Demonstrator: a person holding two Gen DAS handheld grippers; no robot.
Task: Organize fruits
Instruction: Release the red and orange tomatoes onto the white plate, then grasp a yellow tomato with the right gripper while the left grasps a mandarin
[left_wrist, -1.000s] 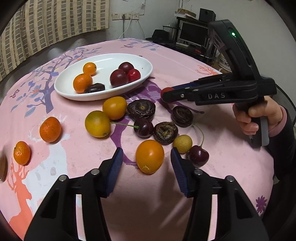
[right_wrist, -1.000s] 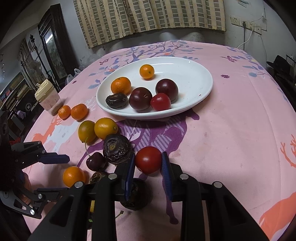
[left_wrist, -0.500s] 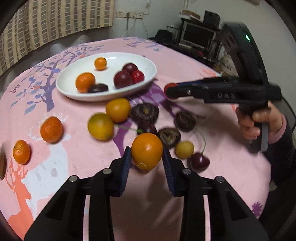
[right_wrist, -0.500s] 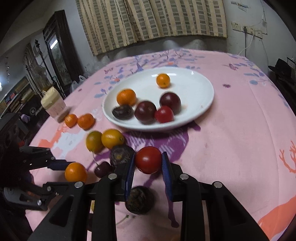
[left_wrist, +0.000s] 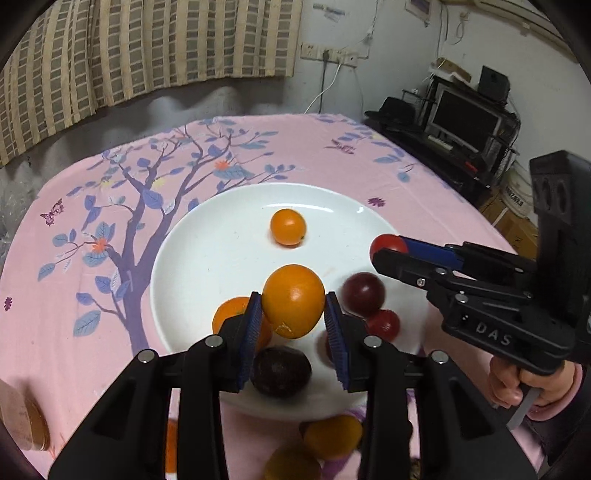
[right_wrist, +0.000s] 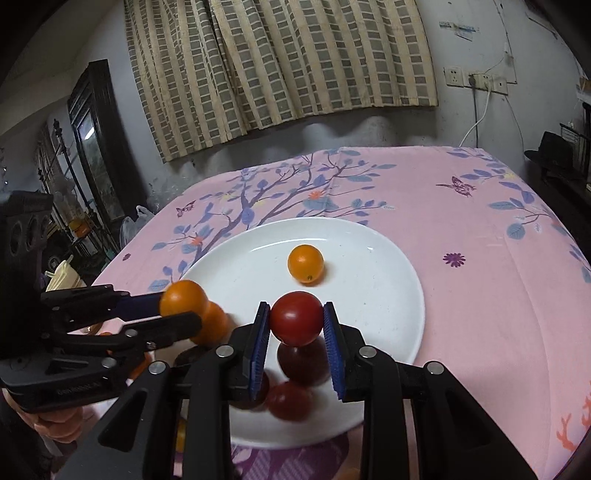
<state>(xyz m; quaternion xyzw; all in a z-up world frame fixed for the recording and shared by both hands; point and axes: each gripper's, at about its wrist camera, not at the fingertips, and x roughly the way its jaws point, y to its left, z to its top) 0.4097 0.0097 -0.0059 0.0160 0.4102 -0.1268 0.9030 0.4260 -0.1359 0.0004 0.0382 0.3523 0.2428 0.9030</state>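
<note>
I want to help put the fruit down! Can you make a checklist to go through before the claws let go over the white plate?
1. Left claw grips the orange fruit: ok.
2. Right claw grips the red fruit: ok.
3. Both fruits over the white plate: ok.
4. Bare plate right beneath each fruit: not ok, other fruits lie close below.
5. Claws apart from each other: ok.
6. Height above the plate: cannot tell.

We are seeing the plate (left_wrist: 177, 258) lying on the tablecloth (left_wrist: 110, 206), fruit (left_wrist: 288, 227) resting in it, more fruit (left_wrist: 332, 435) lying before its near rim, curtains (right_wrist: 280, 62) hanging behind.
</note>
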